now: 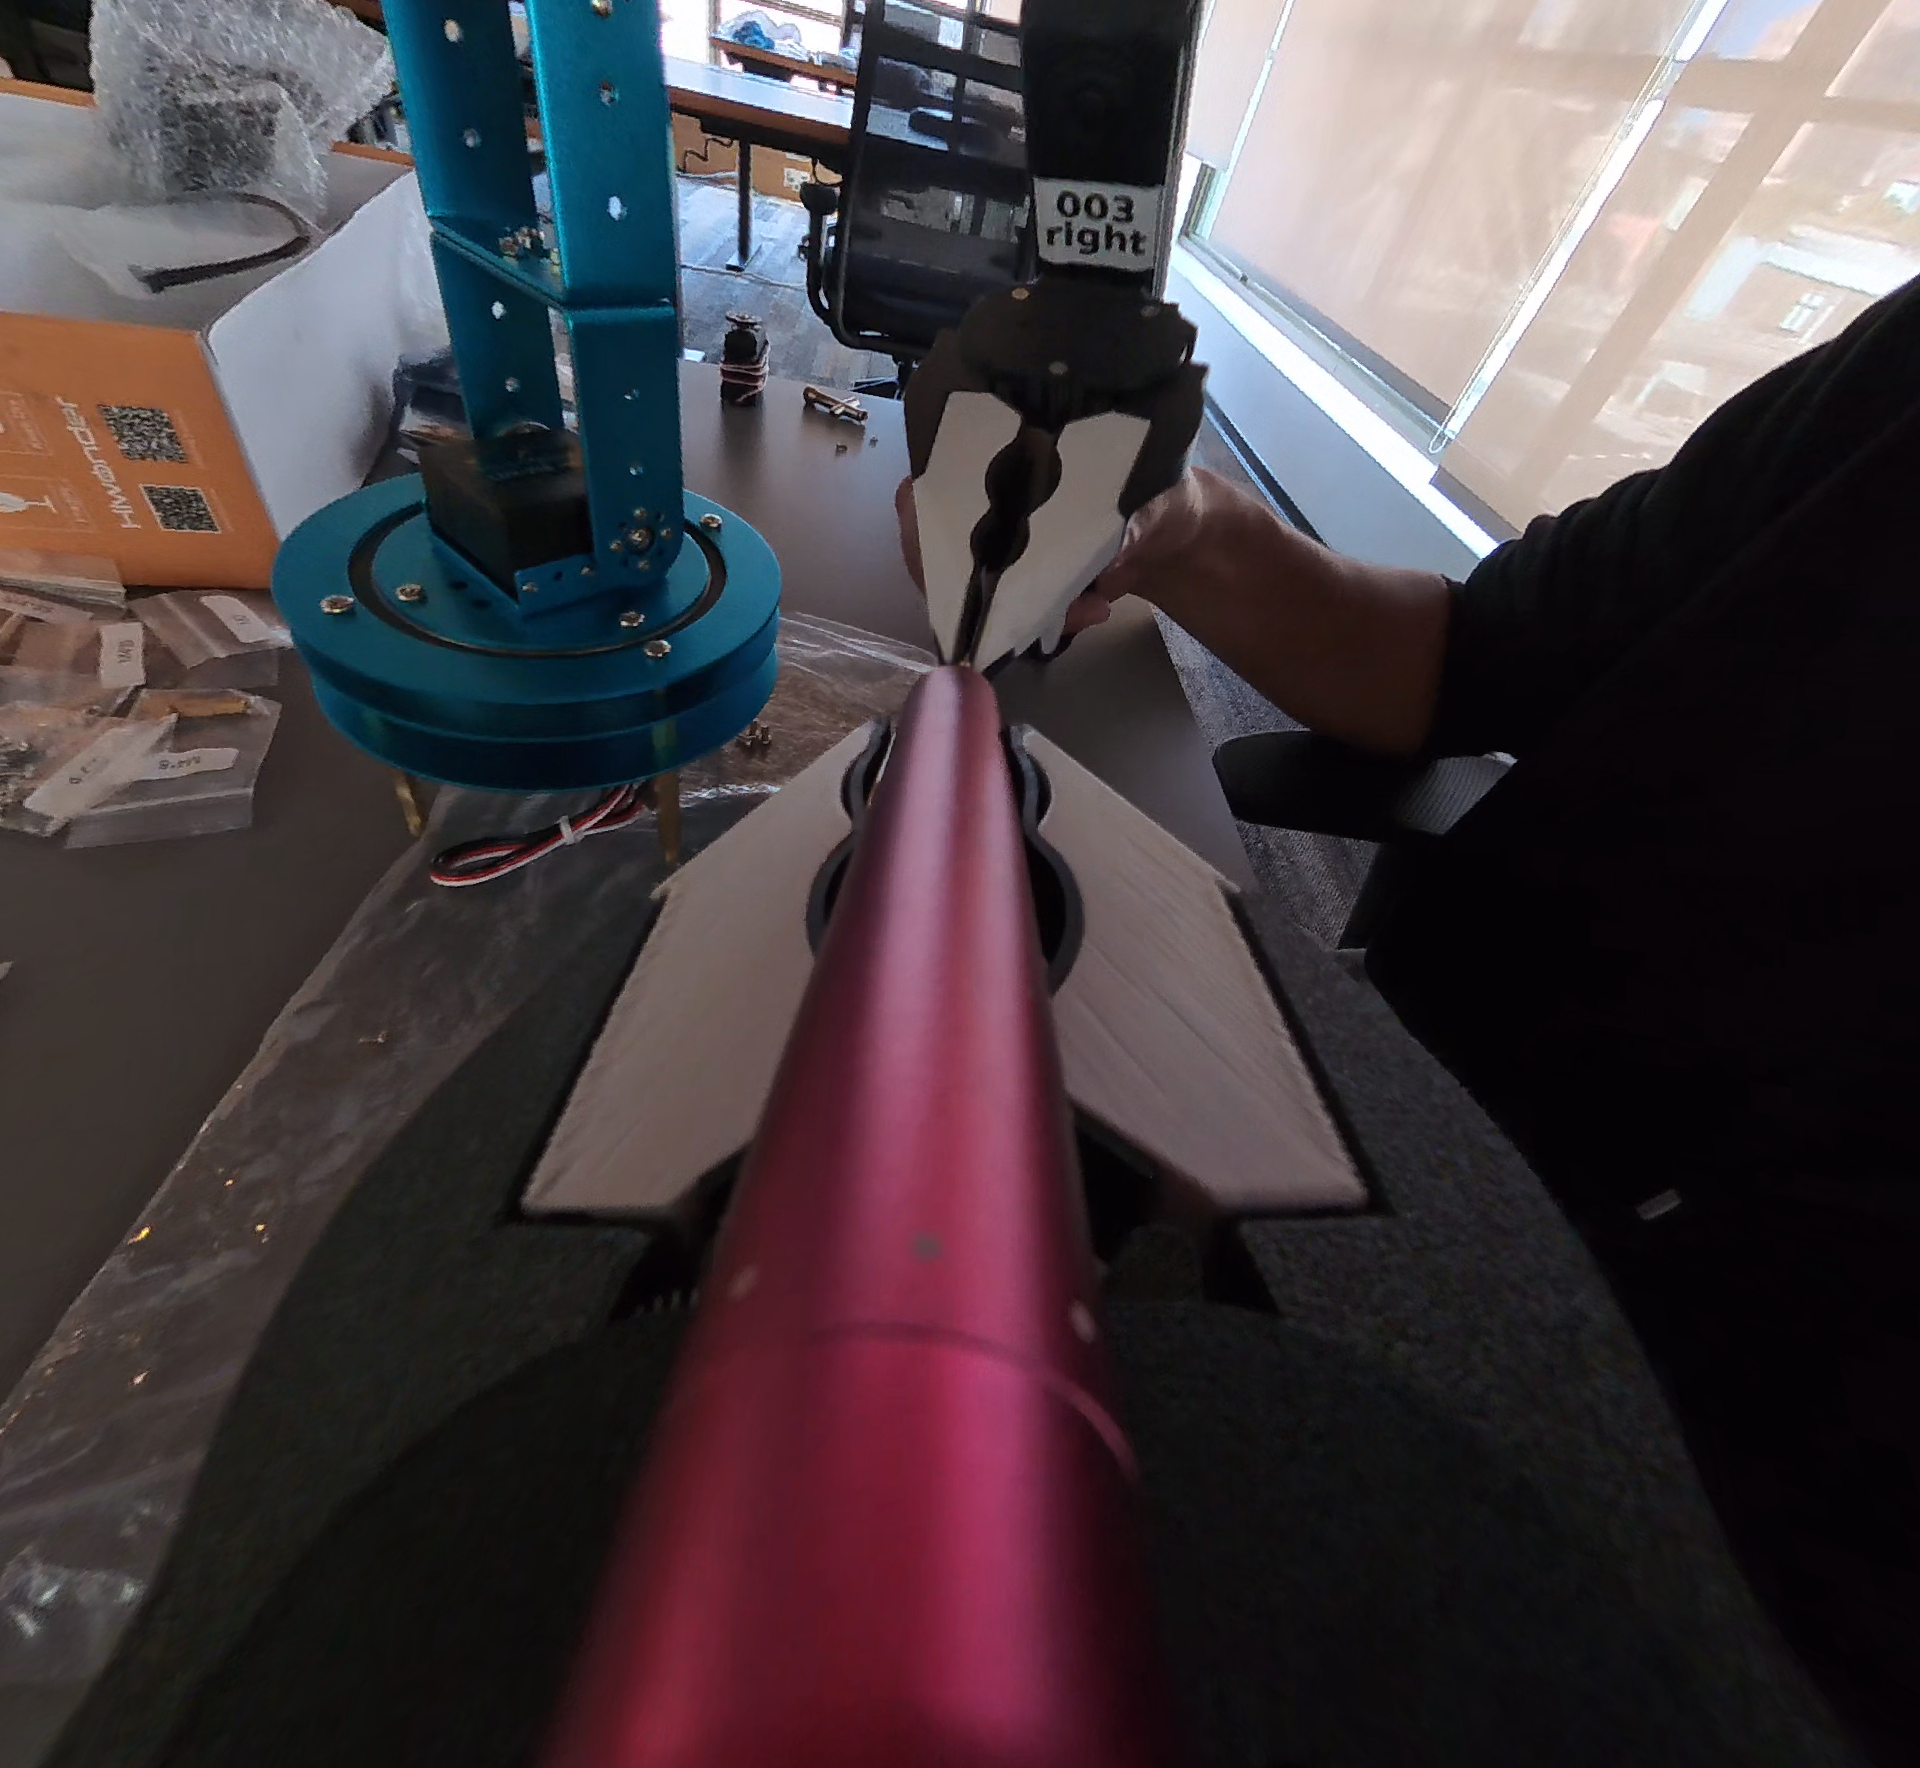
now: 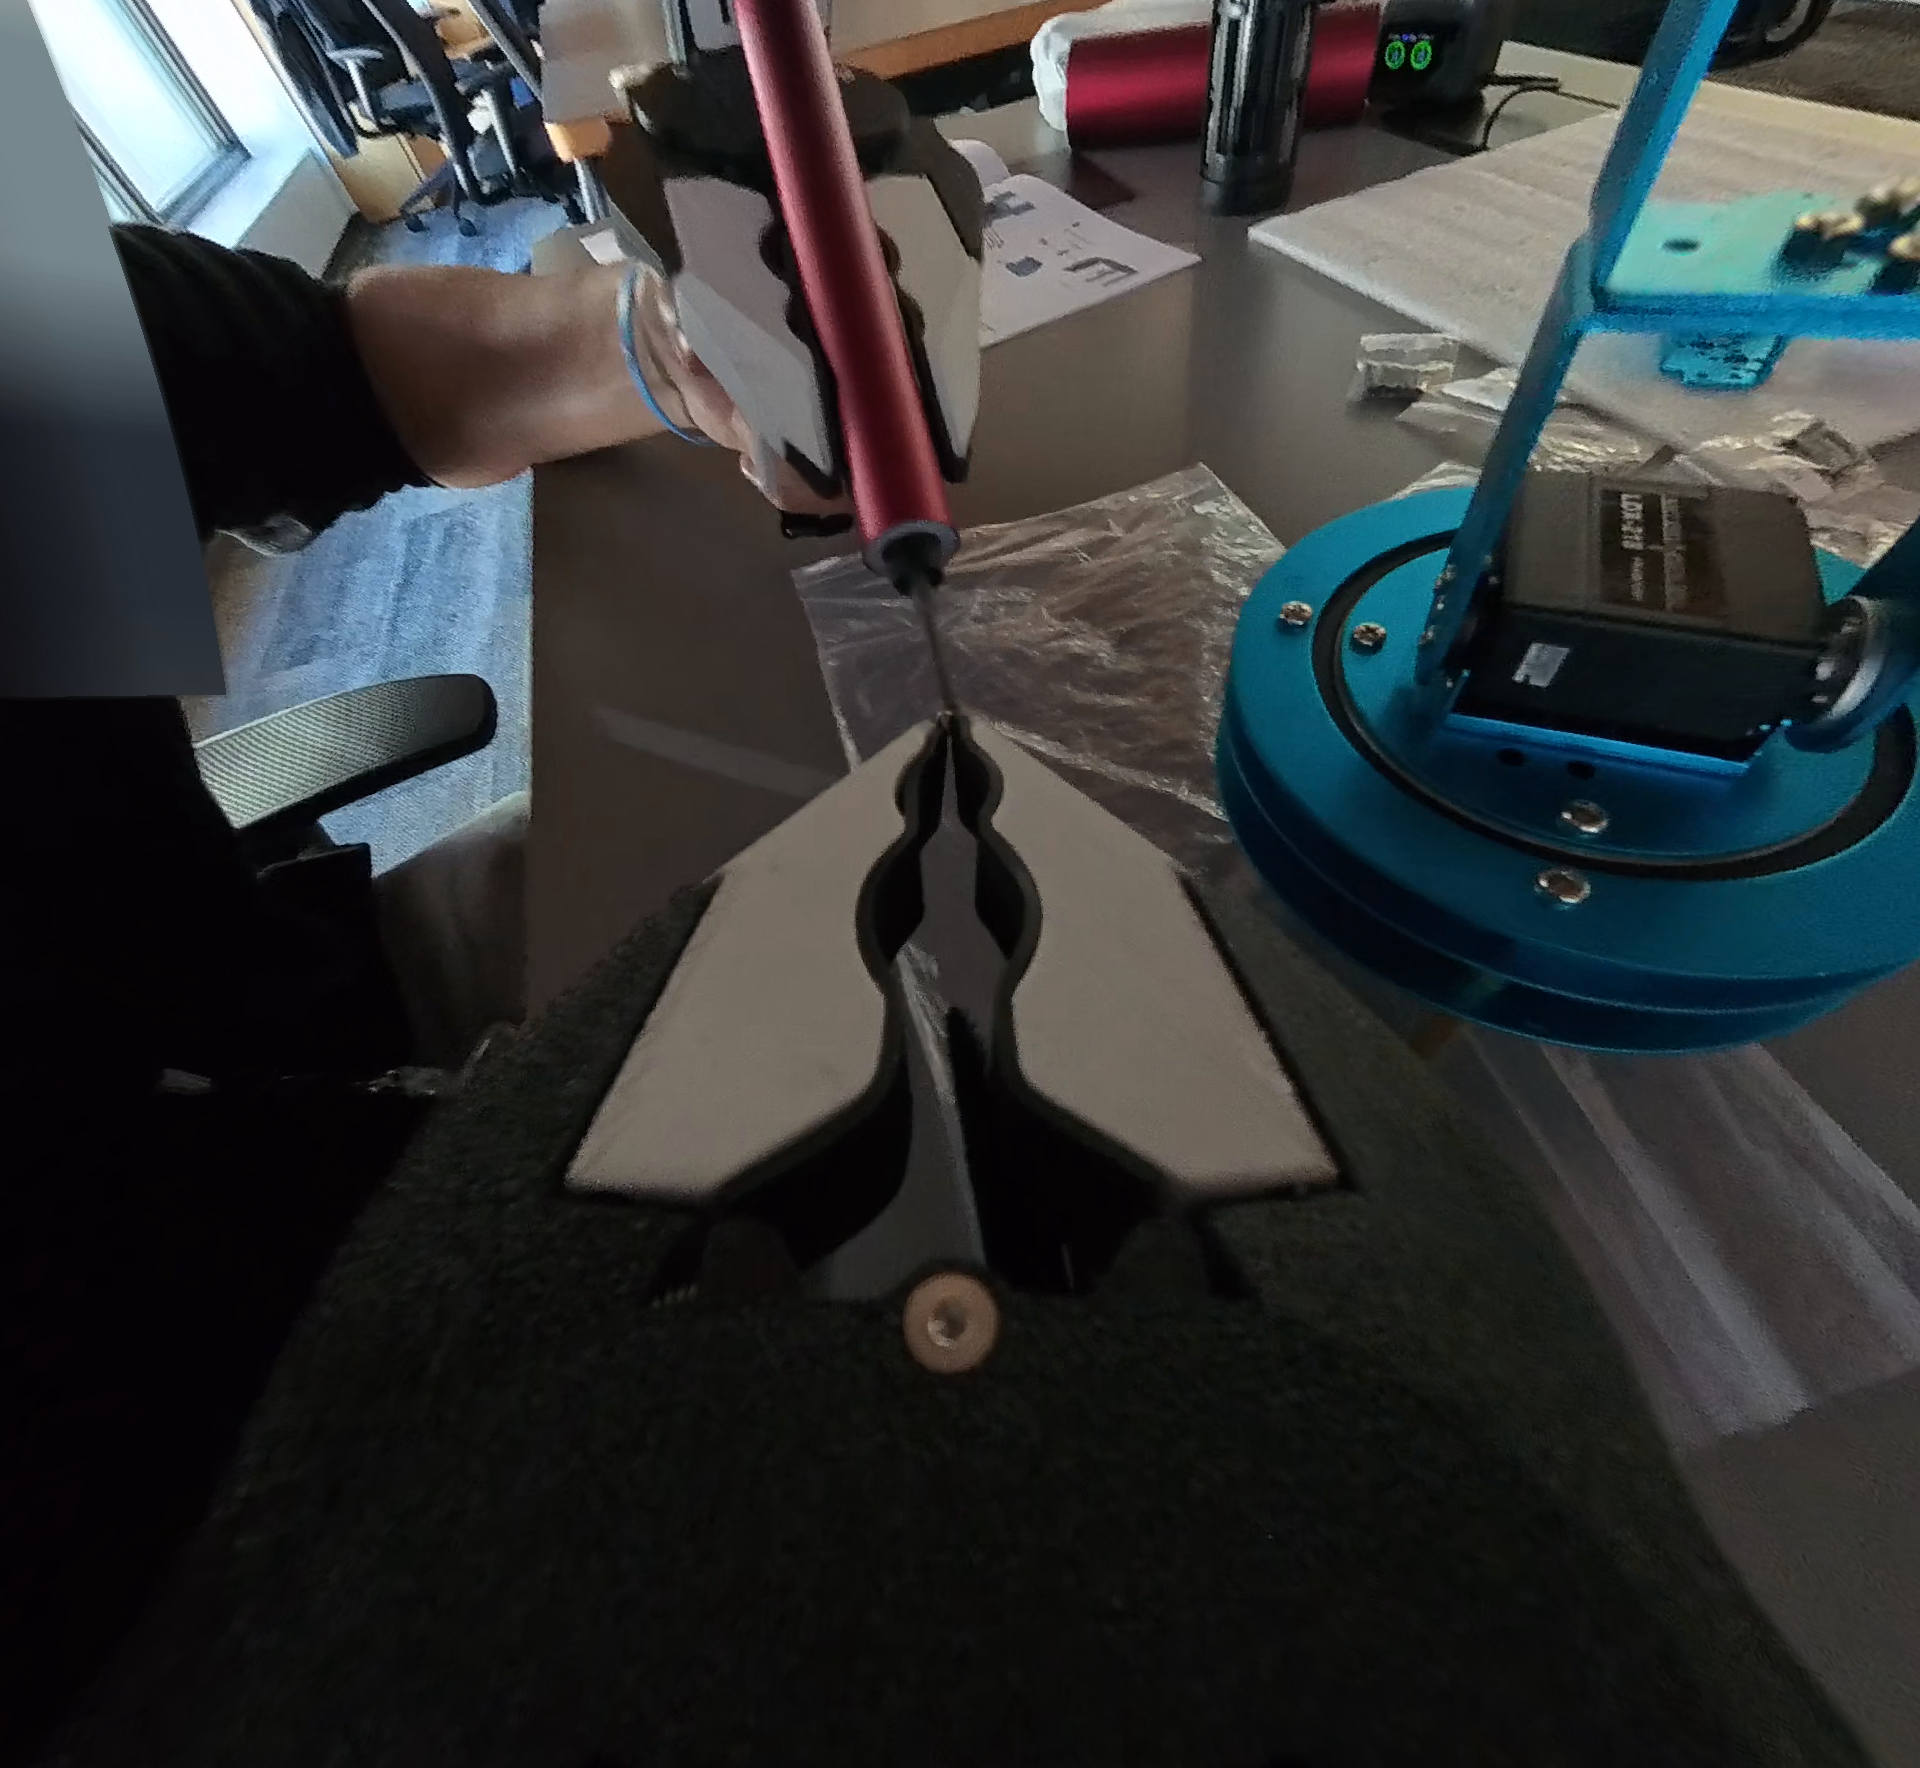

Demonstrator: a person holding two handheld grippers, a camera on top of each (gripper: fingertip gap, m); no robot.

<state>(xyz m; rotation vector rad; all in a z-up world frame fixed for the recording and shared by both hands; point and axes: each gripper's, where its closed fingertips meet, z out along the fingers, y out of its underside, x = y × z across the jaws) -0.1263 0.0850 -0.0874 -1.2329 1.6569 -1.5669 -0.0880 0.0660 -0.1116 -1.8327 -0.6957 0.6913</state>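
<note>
The left gripper (image 1: 940,742) had its jaws clamped on a red metal screwdriver (image 1: 894,1199), whose barrel ran forward between the 2 white fingers (image 1: 717,980) and past their tips. In the right wrist view the same tool (image 2: 842,264) pointed down and toward the camera, its thin dark bit (image 2: 928,643) reaching to the very tips of the right gripper (image 2: 948,731). The right gripper's jaws were drawn together at the tips, pinching at the end of that bit; whether a screw sat between them was too small to tell. A hand (image 2: 665,357) with a blue band at the wrist held the left gripper's handle, and another hand (image 1: 1153,544) held the right one.

Beneath both tips lay a crinkled clear plastic bag (image 2: 1060,617) on the dark bench (image 2: 665,638). Just beside it stood a blue metal robot arm (image 1: 540,284) on a round blue base (image 2: 1558,897), with a black servo (image 2: 1652,596) mounted at the foot. Small bags of hardware (image 1: 135,752) and an orange box (image 1: 104,440) lay farther left.
</note>
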